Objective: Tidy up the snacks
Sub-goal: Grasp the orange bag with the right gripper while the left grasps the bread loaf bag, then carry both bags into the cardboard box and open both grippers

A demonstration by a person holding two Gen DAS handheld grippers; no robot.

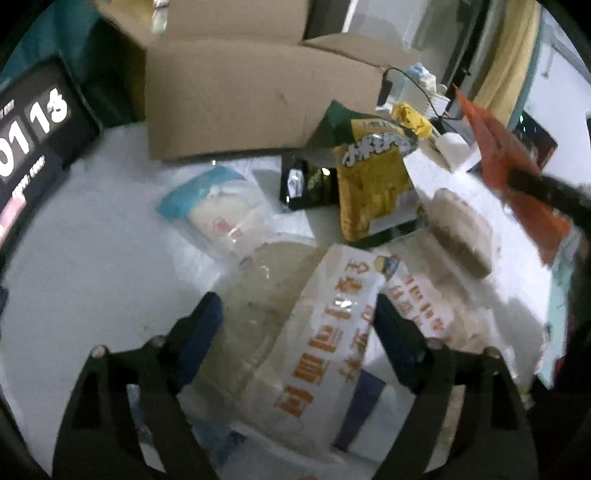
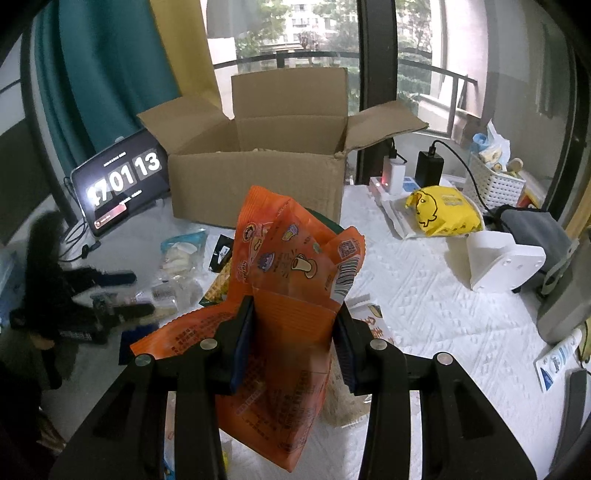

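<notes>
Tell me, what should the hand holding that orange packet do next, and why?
Probably carry it forward and over the open cardboard box. The right gripper is shut on the orange snack bag, lifted off the table, and the box stands straight ahead with its flaps up, so dropping it in looks like the natural next step.

Daylight from the window (image 2: 303, 33) behind the cardboard box (image 2: 258, 177) lights the right wrist view evenly, whereas the left wrist view is dimmer, motion-blurred and bluish, both showing strong fisheye curvature and black vignetted corners; the clock display (image 2: 122, 181) glares.
</notes>
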